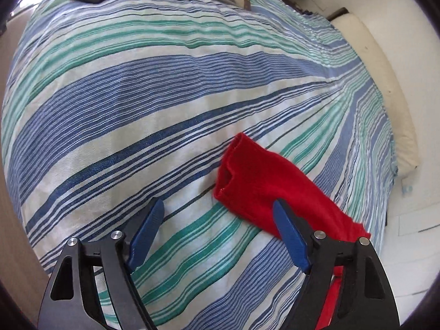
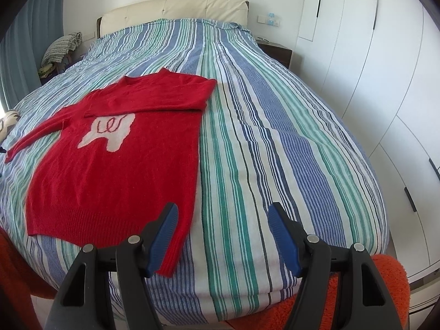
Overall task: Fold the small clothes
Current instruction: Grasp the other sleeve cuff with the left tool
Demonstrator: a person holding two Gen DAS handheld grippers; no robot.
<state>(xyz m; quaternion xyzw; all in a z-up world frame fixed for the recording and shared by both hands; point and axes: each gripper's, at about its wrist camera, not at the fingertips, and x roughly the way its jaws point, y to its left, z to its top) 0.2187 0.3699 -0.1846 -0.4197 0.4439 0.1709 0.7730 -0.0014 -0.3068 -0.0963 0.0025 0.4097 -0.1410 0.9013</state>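
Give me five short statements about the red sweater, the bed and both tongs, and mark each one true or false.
1. The red knitted sweater lies flat on the blue, green and white striped bedspread. True.
2. Both sleeves are folded across its chest. False: only one is; the other sleeve stretches outward.
3. The right tongs grip the sweater's hem. False: they stand open, holding nothing.
4. The left tongs are open, with the red sleeve cuff just ahead of them. True.
5. The sweater bears a pale patch with red lettering. True.
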